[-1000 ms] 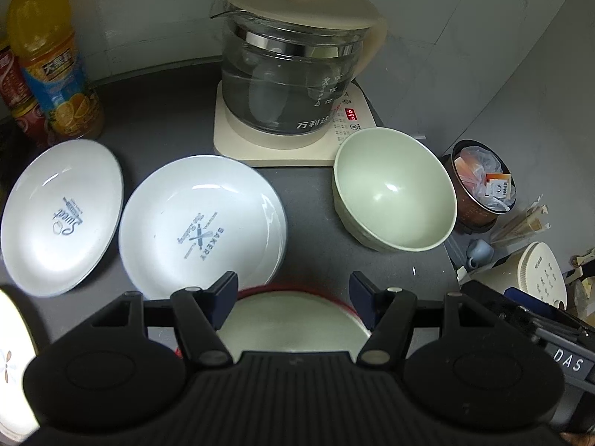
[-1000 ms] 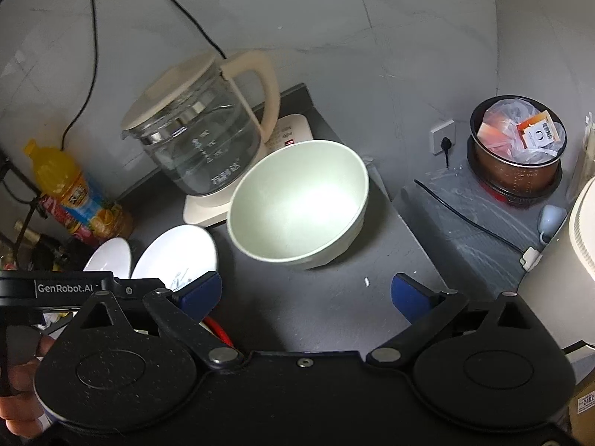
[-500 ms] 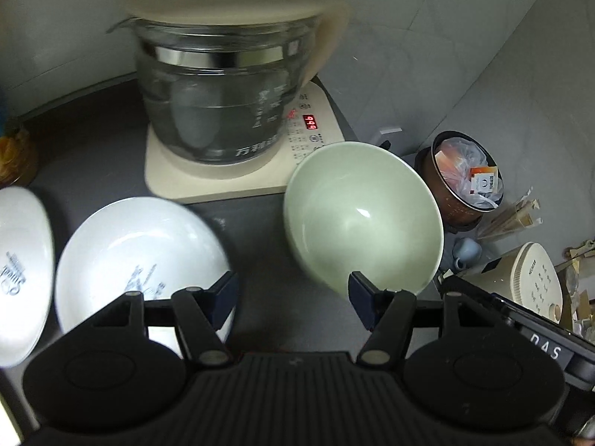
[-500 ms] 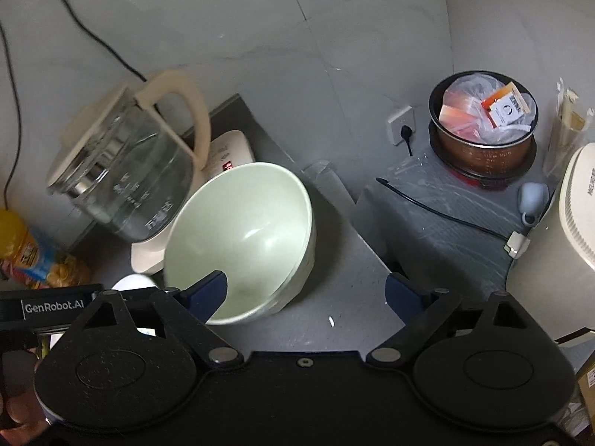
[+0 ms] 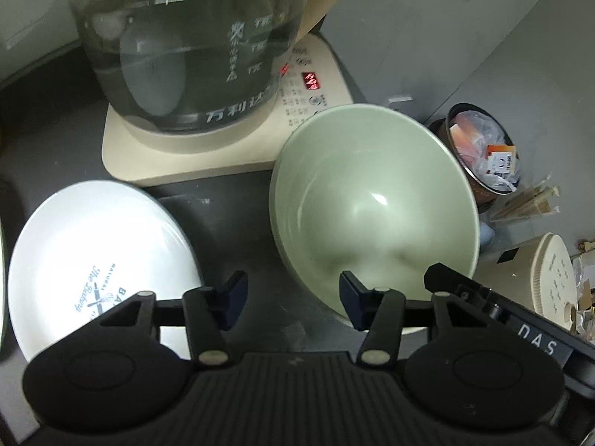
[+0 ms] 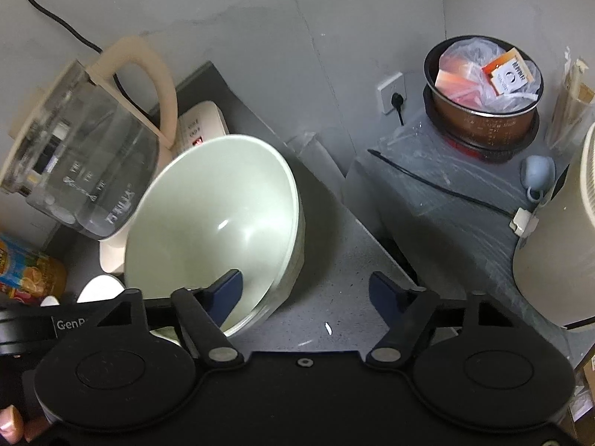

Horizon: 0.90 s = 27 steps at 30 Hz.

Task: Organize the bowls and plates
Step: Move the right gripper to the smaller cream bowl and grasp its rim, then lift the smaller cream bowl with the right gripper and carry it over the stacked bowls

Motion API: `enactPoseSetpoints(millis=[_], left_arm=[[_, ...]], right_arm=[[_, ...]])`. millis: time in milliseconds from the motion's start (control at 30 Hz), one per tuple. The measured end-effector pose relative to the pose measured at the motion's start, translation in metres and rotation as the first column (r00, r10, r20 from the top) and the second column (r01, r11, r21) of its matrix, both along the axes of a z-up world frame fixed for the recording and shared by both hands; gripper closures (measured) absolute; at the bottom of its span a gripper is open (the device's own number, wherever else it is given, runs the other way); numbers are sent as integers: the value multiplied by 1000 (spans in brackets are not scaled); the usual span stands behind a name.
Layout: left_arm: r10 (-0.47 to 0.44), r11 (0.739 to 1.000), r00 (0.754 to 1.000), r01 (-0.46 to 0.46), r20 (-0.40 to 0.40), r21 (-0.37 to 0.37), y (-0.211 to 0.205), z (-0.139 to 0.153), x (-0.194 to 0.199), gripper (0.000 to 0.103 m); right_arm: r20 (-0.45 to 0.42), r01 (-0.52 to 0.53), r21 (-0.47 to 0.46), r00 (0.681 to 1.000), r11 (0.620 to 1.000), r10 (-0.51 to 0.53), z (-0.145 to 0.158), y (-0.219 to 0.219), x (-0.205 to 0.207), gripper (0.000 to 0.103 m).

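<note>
A pale green bowl (image 5: 372, 215) stands on the dark counter beside the kettle base. My left gripper (image 5: 292, 299) straddles its near left wall, with the right finger inside and the left finger outside. The jaws are closing, and the pads do not press on the wall. In the right wrist view my right gripper (image 6: 306, 293) straddles the same bowl (image 6: 223, 215) on its other side, left finger inside and right finger over the counter. Its jaws are closing too, without contact. A white plate (image 5: 100, 260) with blue print lies left of the bowl.
A glass kettle (image 5: 186, 48) on a cream base (image 5: 223, 156) stands right behind the bowl. Further right, a brown pot (image 6: 483, 107) of packets, a cream appliance (image 6: 557, 252) and a cable (image 6: 446, 189) sit on a lower grey surface. A juice bottle (image 6: 26, 271) stands at the left.
Both grippers came down and closed in on the green bowl, which now fills more of each view. Both sets of jaws have narrowed. The second white plate and the red-rimmed dish left the view.
</note>
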<state>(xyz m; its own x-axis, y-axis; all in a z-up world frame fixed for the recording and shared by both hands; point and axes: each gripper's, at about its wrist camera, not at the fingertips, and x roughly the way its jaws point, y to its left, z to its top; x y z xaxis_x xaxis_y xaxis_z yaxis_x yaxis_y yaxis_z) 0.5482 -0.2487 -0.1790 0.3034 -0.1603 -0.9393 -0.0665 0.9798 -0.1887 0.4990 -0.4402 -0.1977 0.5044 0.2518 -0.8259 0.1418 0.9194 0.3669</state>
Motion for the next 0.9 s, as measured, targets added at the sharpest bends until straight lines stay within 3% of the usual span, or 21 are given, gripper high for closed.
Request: enactPoseSetpoints(millis=[167, 267, 333, 433, 900], left_arm=[[16, 1000, 1000, -17, -19, -25, -2, -10, 6, 72], [13, 999, 1000, -15, -27, -45, -6, -12, 10, 83], [18, 999, 999, -19, -27, -38, -9, -11, 10, 84], [33, 998, 999, -35, -38, -49, -7, -10, 7, 84], [35, 997, 996, -30, 79, -68, -6, 37, -35, 84]], right_arm=[[-25, 10, 31, 1000, 999, -9, -11, -1, 7, 51], [-2, -36, 58, 999, 998, 36, -9, 3, 9, 78], [1, -49, 13, 999, 999, 49, -4, 8, 7, 79], [22, -59, 21, 998, 998, 58, 0, 8, 0, 79], [134, -75, 47, 989, 996, 68, 50, 5, -35, 79]])
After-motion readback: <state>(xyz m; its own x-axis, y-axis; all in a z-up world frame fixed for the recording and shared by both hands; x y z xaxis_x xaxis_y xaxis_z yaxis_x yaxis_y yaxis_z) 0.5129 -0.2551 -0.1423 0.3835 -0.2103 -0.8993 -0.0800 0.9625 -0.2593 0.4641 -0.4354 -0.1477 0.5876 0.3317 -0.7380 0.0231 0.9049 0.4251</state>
